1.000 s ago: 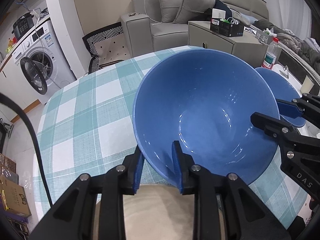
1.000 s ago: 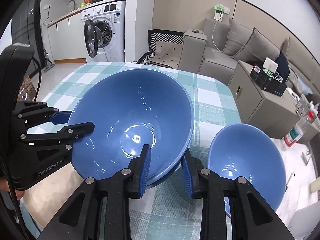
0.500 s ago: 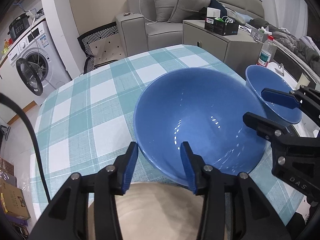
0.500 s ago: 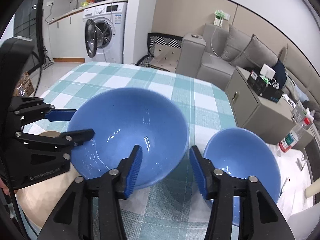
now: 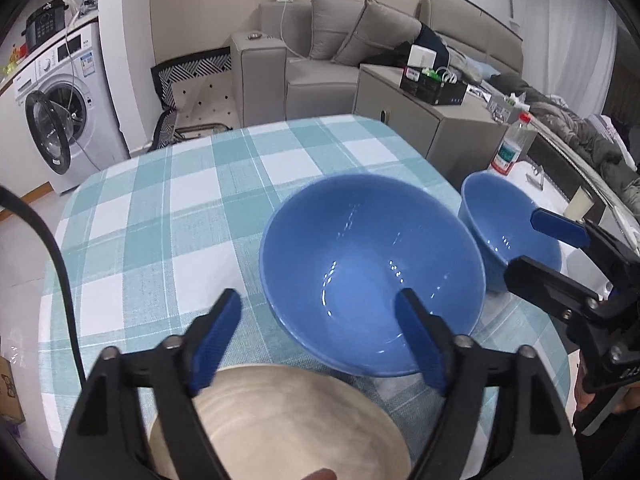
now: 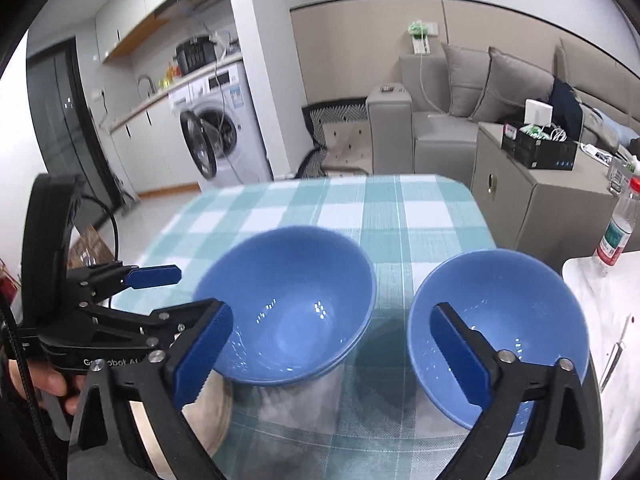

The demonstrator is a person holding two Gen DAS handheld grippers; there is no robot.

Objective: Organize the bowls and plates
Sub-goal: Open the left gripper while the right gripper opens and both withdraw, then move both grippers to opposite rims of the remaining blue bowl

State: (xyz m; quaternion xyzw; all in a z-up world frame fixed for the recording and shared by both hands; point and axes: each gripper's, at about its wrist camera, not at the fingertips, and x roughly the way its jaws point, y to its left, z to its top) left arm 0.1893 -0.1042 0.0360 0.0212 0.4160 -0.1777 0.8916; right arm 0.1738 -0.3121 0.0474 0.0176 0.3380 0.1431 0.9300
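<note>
The large blue bowl point(image 5: 372, 272) sits on the checked teal-and-white tablecloth point(image 5: 168, 216) of the tabletop, upright, with no finger touching it. In the right wrist view its outer wall shows a second rim line low down, so it may be nested in another bowl, though that cannot be told for sure. The small blue bowl point(image 6: 496, 320) stands just beside it to the right, near the tabletop's right edge, the two apart. A beige plate point(image 5: 280, 420) lies at the near edge, just in front of the large bowl.

The left gripper point(image 5: 320, 336) is spread wide, holding nothing, its fingers above the plate and the near rim of the large bowl. The right gripper point(image 6: 332, 352) is likewise spread wide and empty, one finger over the large bowl's near left side, the other over the small bowl
</note>
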